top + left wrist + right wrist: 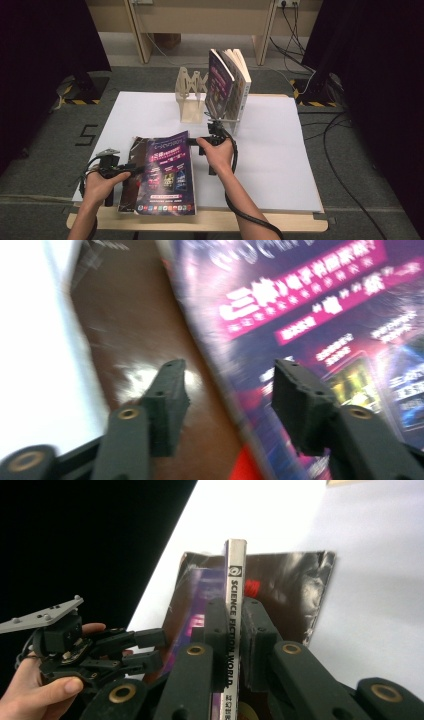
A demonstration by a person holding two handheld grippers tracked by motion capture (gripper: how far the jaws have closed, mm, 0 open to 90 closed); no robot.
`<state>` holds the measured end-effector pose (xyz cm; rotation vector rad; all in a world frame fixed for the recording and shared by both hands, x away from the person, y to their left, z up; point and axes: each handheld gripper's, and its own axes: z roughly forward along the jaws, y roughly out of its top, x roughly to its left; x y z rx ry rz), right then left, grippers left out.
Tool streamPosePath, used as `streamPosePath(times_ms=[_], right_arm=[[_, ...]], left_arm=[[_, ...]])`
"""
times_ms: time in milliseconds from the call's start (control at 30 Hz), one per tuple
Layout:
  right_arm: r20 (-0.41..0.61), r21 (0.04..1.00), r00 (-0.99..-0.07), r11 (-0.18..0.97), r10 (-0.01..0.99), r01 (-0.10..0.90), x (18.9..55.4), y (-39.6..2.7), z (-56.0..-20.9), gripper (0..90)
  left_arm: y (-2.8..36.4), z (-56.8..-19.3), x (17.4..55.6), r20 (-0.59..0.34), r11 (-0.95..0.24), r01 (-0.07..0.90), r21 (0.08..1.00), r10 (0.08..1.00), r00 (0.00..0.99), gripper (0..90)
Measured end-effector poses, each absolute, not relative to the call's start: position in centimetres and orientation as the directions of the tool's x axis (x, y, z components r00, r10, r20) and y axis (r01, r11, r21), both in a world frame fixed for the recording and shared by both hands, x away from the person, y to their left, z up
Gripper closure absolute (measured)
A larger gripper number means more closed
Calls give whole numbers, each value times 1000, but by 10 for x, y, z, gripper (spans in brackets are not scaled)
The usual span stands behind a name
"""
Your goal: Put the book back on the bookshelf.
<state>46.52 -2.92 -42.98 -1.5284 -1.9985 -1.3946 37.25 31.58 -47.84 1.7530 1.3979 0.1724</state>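
Note:
A purple-covered magazine (167,172) lies at the front left of the table, partly over a darker brown magazine (131,182). My right gripper (194,141) comes in from the right and is shut on the purple magazine's far spine end. In the right gripper view my right gripper (235,605) has both pads pressed on the white spine (235,565) that reads SCIENCE FICTION WORLD. My left gripper (134,170) is at the magazines' left side. In its own view my left gripper (227,367) stands open over the purple cover's edge (310,300) and the brown magazine (130,325), gripping nothing.
A wooden book rack (191,97) stands at the back middle, with several books (227,87) upright just right of it. A white sheet (280,150) covers the table, bare on its right half. The table's wooden front edge (210,220) runs below the magazines.

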Motion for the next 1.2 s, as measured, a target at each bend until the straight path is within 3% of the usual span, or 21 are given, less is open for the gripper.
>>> streamPosePath(times_ms=[367, 1200], right_arm=[[642, 628, -445, -96, 624, 772, 454, -55, -396, 839], [522, 788, -464, -196, 716, 584, 437, -83, -350, 839]], left_arm=[[308, -460, 370, -352, 23, 665, 747, 861, 366, 370], [269, -423, 383, -290, -20, 553, 833, 836, 466, 345]])
